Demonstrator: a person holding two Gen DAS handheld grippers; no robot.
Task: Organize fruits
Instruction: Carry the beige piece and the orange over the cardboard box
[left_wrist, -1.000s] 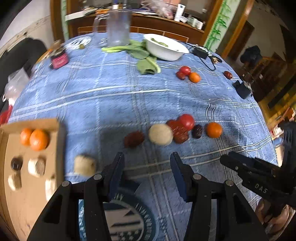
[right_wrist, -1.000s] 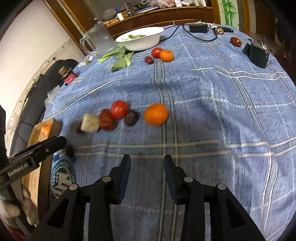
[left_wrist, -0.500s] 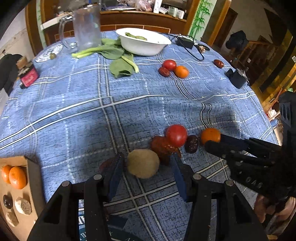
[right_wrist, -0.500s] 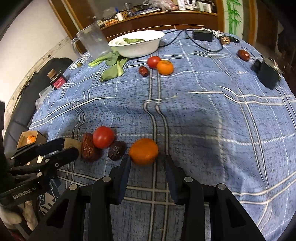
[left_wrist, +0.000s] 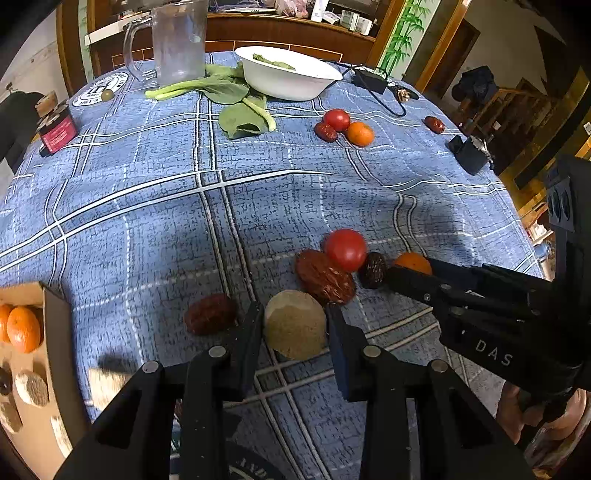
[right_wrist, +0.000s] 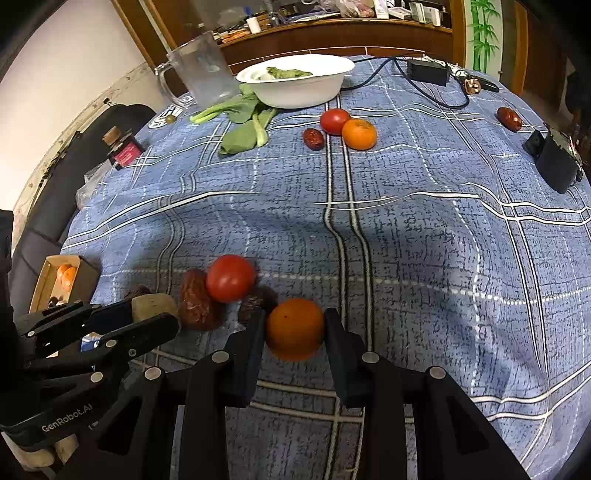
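— Since a second ago, both tools have been brought in over the near cluster of fruit, and both pairs of jaws have just been closing. What is gripped now?

— A round, tan, rough-skinned fruit (left_wrist: 294, 328) is clasped by the left gripper (left_wrist: 295, 334), pads pressed on either flank. A smooth orange (right_wrist: 294, 329) is clamped likewise by the right gripper (right_wrist: 294, 334). Both fruits are seen low over the blue checked tablecloth (left_wrist: 147, 206); whether they are lifted cannot be told.

— What writing can be read?

— "DAS" is printed on the right tool's body as seen from the left wrist, and "GenRobot.AI" on the left tool's body as seen from the right wrist. A round printed emblem is seen on the cloth, its lettering illegible.

— What is crowded around the held fruits?

— A wrinkled red date (left_wrist: 323, 277) is touching the tan fruit, with a glossy tomato (left_wrist: 345, 249) just behind it and a dark shrivelled date (left_wrist: 373, 270) beside that, against the right tool's finger. Another date (left_wrist: 210, 314) is lying just left of the left finger. A cardboard box (left_wrist: 55, 332) at the left edge is filled with oranges and pale fruits.

— Farther off?

— A tomato, date and orange trio (right_wrist: 340, 127), leafy greens (left_wrist: 236, 107), a white bowl (left_wrist: 288, 79), a clear plastic jug (left_wrist: 177, 40), a small red-labelled bottle (left_wrist: 57, 129) and a black adapter with cable (right_wrist: 428, 72) are set near the far edge.
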